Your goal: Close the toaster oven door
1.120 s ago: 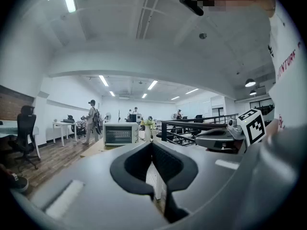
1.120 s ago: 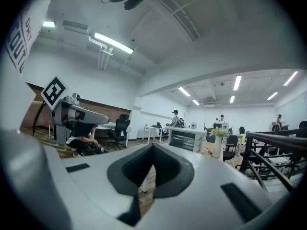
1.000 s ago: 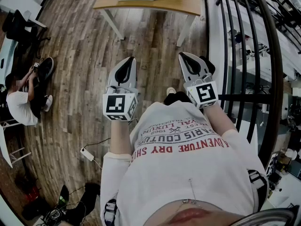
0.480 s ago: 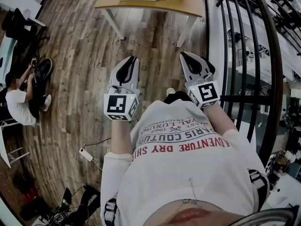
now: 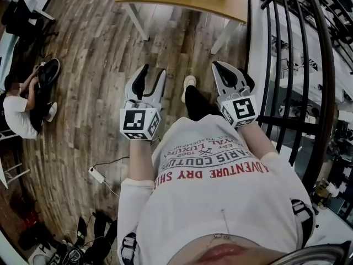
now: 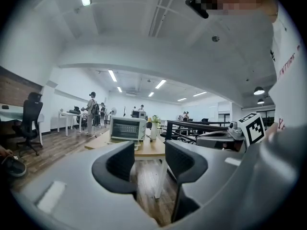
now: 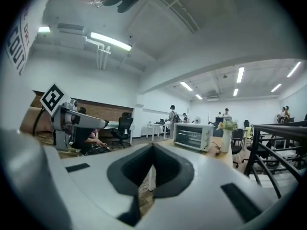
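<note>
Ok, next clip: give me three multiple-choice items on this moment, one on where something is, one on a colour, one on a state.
1. Where does the toaster oven stand?
A. On the wooden table
B. On the floor
C. On a chair

2. What colour is its casing?
A. Red
B. White
C. Black

3. How is the left gripper?
A. Shut on the oven's handle
B. Shut on a cloth
C. Open and empty

Key:
1 A: both gripper views show the oven on the tabletop, well ahead of the person.
2 B: the casing looks white in both gripper views.
3 C: its jaws stand apart, have just been opening, and nothing is between them.
</note>
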{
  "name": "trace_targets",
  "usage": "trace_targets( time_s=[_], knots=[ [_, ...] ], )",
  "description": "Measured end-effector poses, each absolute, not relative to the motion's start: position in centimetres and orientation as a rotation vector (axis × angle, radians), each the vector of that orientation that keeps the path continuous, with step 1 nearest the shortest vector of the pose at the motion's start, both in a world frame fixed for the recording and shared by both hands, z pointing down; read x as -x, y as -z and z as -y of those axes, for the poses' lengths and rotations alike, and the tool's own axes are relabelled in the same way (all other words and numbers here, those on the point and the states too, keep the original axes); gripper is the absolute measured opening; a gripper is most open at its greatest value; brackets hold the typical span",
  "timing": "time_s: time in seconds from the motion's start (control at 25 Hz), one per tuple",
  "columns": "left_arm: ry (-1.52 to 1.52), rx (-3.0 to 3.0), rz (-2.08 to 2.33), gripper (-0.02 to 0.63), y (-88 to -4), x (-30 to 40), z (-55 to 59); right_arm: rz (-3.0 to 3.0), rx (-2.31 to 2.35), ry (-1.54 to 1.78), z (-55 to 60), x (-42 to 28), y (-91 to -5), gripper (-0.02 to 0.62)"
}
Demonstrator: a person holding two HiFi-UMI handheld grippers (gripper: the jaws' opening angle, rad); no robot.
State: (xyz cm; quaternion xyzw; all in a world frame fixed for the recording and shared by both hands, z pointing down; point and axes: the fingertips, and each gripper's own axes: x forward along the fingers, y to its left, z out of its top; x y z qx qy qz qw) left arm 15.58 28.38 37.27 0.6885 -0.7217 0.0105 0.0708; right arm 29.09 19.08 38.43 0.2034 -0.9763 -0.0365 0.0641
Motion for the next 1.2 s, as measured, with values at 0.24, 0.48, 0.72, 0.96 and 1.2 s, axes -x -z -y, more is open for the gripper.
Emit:
trace_targets(
  time_s=[0.24, 0.48, 0.72, 0.96, 1.2],
  knots=[
    [-0.054, -2.018, 2.196, 0.191, -38.1, -11.7, -24.9, 2.942, -0.567, 0.09, -14.8, -24.9, -39.3, -0.012],
    [-0.089, -1.964, 2.225, 0.191, -38.6, -5.4, -19.2, 2.949, -0.528, 0.057, -8.2, -18.3, -40.0, -0.012],
    [-0.1, -1.935, 2.235, 0.192, -38.7, 0.6, -12.2, 2.956, -0.499, 0.036, -0.9, -12.2, -39.8, -0.012],
    [-0.12, -1.92, 2.216, 0.191, -40.1, 5.8, -6.4, 2.951, -0.506, 0.031, 5.0, -7.5, -40.3, -0.012],
    [-0.15, -1.924, 2.158, 0.191, -41.3, 9.1, -1.3, 2.923, -0.56, 0.003, 10.0, -4.7, -40.3, -0.012]
  ],
)
